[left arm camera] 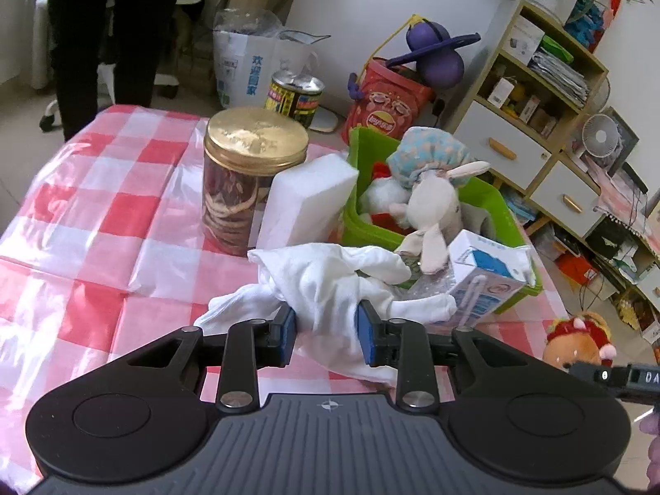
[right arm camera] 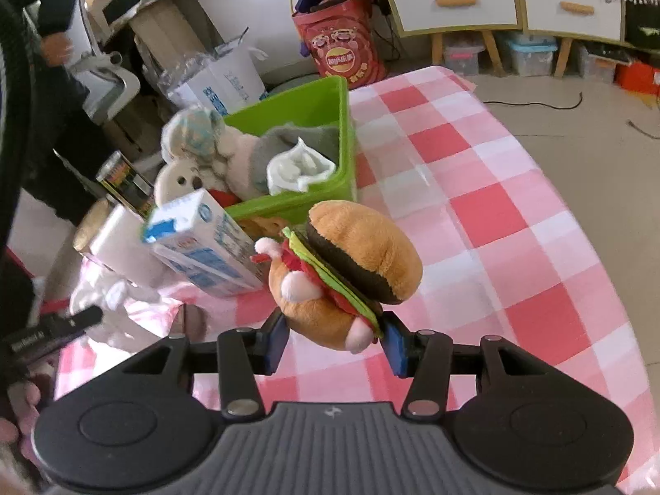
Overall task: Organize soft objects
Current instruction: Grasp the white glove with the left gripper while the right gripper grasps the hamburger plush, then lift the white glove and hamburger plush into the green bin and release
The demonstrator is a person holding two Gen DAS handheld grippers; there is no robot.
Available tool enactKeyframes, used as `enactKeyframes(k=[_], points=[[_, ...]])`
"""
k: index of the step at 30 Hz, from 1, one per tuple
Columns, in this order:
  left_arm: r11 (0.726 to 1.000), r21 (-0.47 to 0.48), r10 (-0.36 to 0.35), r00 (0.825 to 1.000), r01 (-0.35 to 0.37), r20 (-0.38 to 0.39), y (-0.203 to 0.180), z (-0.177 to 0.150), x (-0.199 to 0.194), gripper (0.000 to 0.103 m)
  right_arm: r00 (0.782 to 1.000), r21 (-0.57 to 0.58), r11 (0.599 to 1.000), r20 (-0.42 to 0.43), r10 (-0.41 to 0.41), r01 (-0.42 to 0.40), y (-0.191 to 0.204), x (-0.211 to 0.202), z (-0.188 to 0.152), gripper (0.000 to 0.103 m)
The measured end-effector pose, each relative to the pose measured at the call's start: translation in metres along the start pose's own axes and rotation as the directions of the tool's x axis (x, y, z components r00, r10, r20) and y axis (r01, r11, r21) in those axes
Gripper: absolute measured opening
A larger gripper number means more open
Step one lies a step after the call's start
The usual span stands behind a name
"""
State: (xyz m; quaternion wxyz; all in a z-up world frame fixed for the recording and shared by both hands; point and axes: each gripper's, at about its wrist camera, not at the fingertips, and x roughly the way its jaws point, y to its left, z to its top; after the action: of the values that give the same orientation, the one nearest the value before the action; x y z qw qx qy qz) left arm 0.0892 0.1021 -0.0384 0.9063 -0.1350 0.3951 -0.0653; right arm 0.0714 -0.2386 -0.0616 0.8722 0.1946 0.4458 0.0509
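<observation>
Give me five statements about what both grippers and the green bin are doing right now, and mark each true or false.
1. The left gripper is closed on a white cloth. True.
2. The right gripper holds a milk carton. False: it grips a plush hamburger; the milk carton leans against the green bin.
3. The green bin is empty. False: a capped plush doll and other soft items sit in it.
4. The jar has a gold lid. True.
5. The white foam block lies inside the bin. False: it stands outside, between jar and bin.
</observation>
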Motion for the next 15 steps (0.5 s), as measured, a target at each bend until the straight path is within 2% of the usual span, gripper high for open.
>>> enactKeyframes(k=[7, 15], points=[[0.999, -0.023, -0.047, 0.999, 0.048, 0.021, -0.009, 0.010, -0.004, 0.030, 0.997, 0.044, 0.997, 0.058, 0.055, -0.058, 0.006, -0.011, 0.012, 0.021], [0.996, -0.027, -0.087, 0.991, 0.090, 0.102, -0.023, 0.024, -0.006, 0.030, 0.983, 0.083, 0.988, 0.137, 0.121, -0.133, 0.007, -0.011, 0.027, 0.021]])
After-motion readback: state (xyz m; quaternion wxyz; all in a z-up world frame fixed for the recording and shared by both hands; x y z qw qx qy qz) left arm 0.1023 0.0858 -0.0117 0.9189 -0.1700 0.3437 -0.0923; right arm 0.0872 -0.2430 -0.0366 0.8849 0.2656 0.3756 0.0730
